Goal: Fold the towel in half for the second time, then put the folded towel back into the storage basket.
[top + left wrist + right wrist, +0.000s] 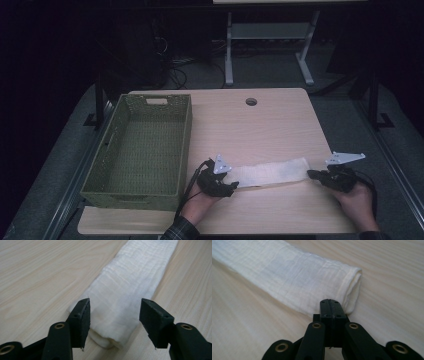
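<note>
White folded cloth strip (272,173), crinkled gauze-like fabric, lies flat on the light wood-grain table (260,125), lower centre of the high view, stretched between the two grippers. Left gripper (231,186), black, sits at the strip's left end; in the left gripper view its jaws stand apart, one on each side of the cloth end (117,322), pads not pressing on it. Right gripper (311,174), black, at the strip's right end, lower right of the high view; in the right gripper view its jaws are pressed fully together, tip just at the folded corner (352,287), nothing visibly pinched. Green woven rectangular basket (182,145) with a handle slot, left half of the table, just beside the left gripper.
</note>
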Demonstrator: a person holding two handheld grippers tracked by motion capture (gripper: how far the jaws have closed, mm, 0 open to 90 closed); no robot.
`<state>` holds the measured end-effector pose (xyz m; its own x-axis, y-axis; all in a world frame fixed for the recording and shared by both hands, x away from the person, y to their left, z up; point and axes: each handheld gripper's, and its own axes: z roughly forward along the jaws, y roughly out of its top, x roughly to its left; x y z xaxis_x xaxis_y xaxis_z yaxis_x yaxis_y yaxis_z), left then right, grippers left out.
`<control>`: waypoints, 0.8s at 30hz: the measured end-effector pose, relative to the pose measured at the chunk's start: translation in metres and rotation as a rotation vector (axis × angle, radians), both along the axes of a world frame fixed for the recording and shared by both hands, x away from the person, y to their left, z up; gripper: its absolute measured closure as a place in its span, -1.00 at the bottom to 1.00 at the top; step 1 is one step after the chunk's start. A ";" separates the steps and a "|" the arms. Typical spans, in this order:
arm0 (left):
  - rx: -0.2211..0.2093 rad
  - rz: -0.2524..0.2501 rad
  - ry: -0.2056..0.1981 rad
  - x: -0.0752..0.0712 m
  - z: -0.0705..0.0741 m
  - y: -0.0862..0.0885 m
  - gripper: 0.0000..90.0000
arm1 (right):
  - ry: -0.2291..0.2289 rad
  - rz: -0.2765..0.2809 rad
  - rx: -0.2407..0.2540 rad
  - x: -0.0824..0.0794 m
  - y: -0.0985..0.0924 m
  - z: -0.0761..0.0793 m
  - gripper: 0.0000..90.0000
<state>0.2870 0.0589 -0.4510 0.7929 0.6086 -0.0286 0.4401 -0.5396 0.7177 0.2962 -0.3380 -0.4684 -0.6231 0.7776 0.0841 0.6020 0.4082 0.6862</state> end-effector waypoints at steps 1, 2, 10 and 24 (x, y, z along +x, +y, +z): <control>-0.004 0.005 -0.002 0.000 0.000 0.000 -0.10 | -0.002 -0.006 -0.006 0.004 0.002 0.000 1.00; -0.005 0.008 -0.004 0.000 0.000 0.000 -0.13 | -0.004 -0.009 -0.012 0.008 0.004 0.000 1.00; -0.006 0.007 -0.003 0.002 -0.002 -0.001 -0.24 | -0.025 -0.005 -0.045 0.043 0.017 0.001 1.00; -0.005 0.020 -0.016 0.003 -0.001 0.000 -0.24 | -0.044 0.013 -0.053 0.098 0.038 0.000 1.00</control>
<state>0.2902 0.0588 -0.4525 0.7810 0.6242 -0.0190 0.4394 -0.5276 0.7270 0.3945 -0.3002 -0.4689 -0.6353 0.7721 0.0151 0.5662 0.4525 0.6889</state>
